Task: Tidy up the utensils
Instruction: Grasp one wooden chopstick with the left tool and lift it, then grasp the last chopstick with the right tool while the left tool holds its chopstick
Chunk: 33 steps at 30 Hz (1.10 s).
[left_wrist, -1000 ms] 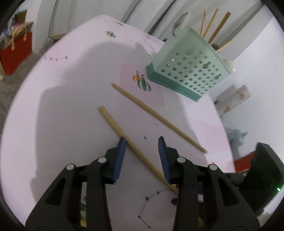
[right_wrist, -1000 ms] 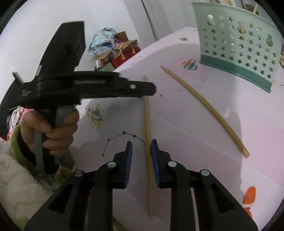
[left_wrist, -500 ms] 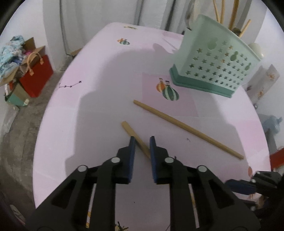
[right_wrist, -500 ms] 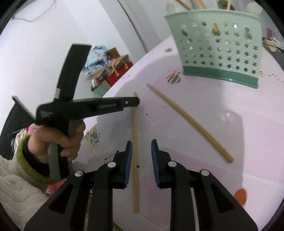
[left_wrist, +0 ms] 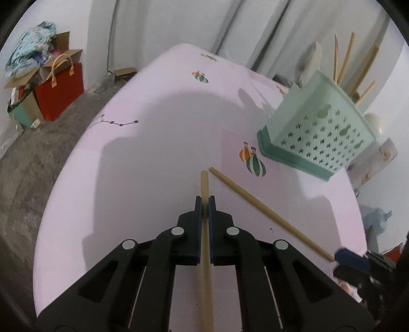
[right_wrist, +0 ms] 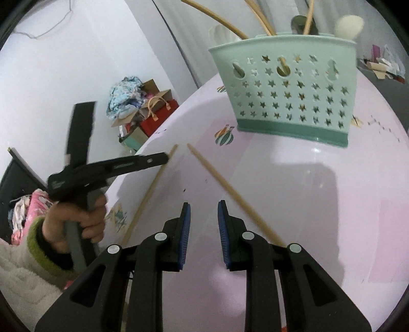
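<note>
- Pale pink tabletop [left_wrist: 153,158], printed with small balloons and dotted constellations, fills both views; white wall and grey curtain folds stand behind it.
- On the floor past the table's far edge sits a red paper bag [left_wrist: 61,92] with tan handles, beside open cardboard boxes heaped with cloth.
- Mint-green utensil basket [right_wrist: 288,94], pierced with star holes and set on a darker green base, stands on the table toward its far side.
- Inside the basket stand several wooden chopsticks [right_wrist: 265,23] leaning out over the rim, plus pale spoon-like heads; which compartment each sits in cannot be told.
- Left gripper [left_wrist: 204,204] has just closed its jaws, and the blue pads now pinch a wooden chopstick [left_wrist: 204,184] near its far end.
- That held chopstick runs back between the fingers and is cut off at the bottom edge of the left wrist view; in the right wrist view its near end reaches the table's edge.
- Second chopstick [left_wrist: 268,212] lies flat on the table just right of the held one, slanting toward the right gripper.
- Right gripper [right_wrist: 203,222] hovers with its jaws narrowly apart and nothing between the pads; the second chopstick's near end is hidden behind its right finger.
- A hand [right_wrist: 74,222] in a green-cuffed white fleece sleeve grips the left tool's handle.
- The left tool is blurred in the right wrist view.
</note>
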{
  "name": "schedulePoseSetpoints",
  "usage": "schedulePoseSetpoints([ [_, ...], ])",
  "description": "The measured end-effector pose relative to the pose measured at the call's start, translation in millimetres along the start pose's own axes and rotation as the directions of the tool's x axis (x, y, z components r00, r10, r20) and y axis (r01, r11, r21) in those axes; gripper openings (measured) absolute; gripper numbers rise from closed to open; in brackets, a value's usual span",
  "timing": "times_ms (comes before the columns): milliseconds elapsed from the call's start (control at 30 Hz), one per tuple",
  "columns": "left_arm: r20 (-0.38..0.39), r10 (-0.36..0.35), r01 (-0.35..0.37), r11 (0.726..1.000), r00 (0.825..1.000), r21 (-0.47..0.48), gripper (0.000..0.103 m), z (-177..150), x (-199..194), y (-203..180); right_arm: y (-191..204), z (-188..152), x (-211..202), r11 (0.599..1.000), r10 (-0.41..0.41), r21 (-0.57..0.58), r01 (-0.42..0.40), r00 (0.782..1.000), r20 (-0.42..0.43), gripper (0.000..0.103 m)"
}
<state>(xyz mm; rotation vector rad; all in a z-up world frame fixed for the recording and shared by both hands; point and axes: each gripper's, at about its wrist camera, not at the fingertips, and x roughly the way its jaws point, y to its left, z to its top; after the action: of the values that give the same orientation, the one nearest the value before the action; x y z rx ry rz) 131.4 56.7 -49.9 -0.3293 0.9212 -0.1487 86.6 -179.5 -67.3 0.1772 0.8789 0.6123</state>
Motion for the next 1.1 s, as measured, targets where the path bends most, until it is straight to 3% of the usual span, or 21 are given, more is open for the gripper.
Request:
schedulePoseSetpoints([
  [100, 0.006, -0.009, 0.009, 1.000, 1.000, -0.016, 0.003, -2, -5, 5, 0, 18, 17, 1.000, -0.004, -0.024, 0.003, 0.999, -0.041, 0.022],
  [267, -0.051, -0.022, 0.022, 1.000, 0.998, -0.009, 0.003, -9, -1, 10, 7, 41, 44, 0.996, -0.026, -0.083, 0.018, 0.995, -0.100, 0.022],
  [600, -0.122, -0.019, 0.025, 0.999, 0.992, 0.049, 0.008, -5, 3, 9, 20, 59, 70, 0.981, -0.075, -0.188, 0.043, 0.983, -0.168, 0.024],
  [733, -0.134, -0.006, 0.017, 0.996, 0.991, 0.083, 0.014, -5, 3, 4, 30, 63, 84, 0.963, -0.102, -0.265, 0.047, 0.974, -0.200, 0.024],
  [933, -0.136, -0.008, 0.019, 0.997, 0.991, 0.077, 0.014, -5, 3, 5, 49, 69, 110, 0.916, -0.139, -0.399, 0.041, 0.965, -0.221, 0.024],
  [1033, -0.136, -0.016, 0.025, 0.998, 0.991, 0.066, 0.014, -4, 3, 7, 52, 67, 121, 0.904, -0.156, -0.426, 0.045, 0.961, -0.228, 0.020],
  [1100, -0.135, -0.017, 0.026, 0.997, 0.991, 0.066, 0.014, -5, 3, 7, 50, 67, 119, 0.910, -0.146, -0.413, 0.036, 0.960, -0.239, 0.009],
])
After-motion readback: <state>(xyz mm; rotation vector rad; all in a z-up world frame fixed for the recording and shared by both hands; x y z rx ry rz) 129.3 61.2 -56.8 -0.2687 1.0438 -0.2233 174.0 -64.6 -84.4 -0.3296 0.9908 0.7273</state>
